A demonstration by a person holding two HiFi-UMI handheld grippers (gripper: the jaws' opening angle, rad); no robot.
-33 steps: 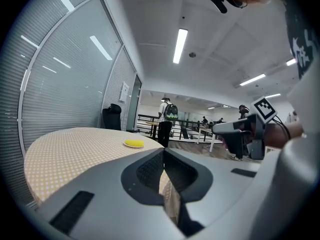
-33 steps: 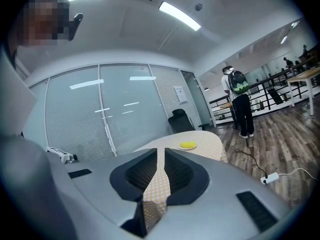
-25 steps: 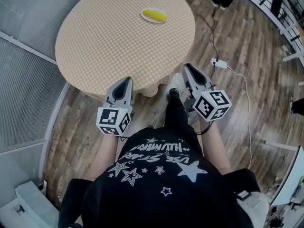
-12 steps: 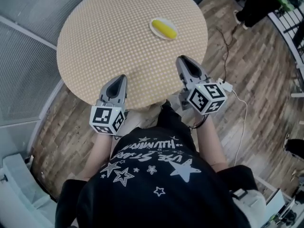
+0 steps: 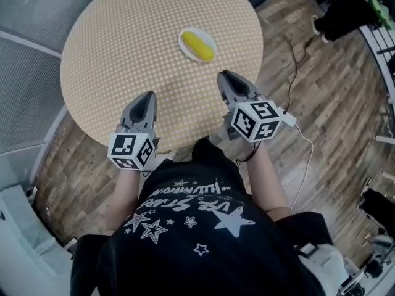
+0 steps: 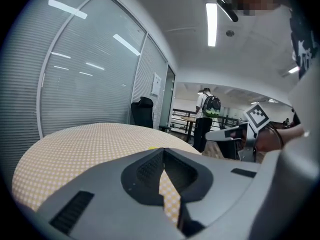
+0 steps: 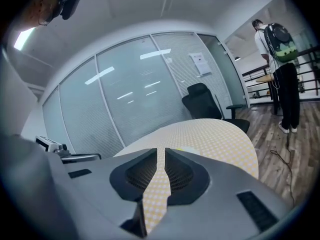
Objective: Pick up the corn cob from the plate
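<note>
A yellow corn cob (image 5: 198, 45) lies on a small white plate (image 5: 184, 37) on the far right part of a round table (image 5: 123, 48) with a tan checked cloth. My left gripper (image 5: 150, 95) is over the table's near edge, well short and left of the plate, its jaws shut and empty. My right gripper (image 5: 223, 74) is over the near right edge, closest to the plate, about a gripper's length short of it, also shut and empty. In the left gripper view the jaw tips (image 6: 162, 150) meet; in the right gripper view only a thin slit (image 7: 161, 149) shows.
A black office chair (image 7: 207, 104) stands beyond the table. Frosted glass walls (image 5: 24, 60) run along the left. A cable and white adapter (image 5: 290, 119) lie on the wooden floor at right. A person with a backpack (image 7: 277, 49) stands farther off.
Both grippers have moved forward from over the floor to over the table's near edge. The plate with the corn now lies nearer to them. Both stay shut.
</note>
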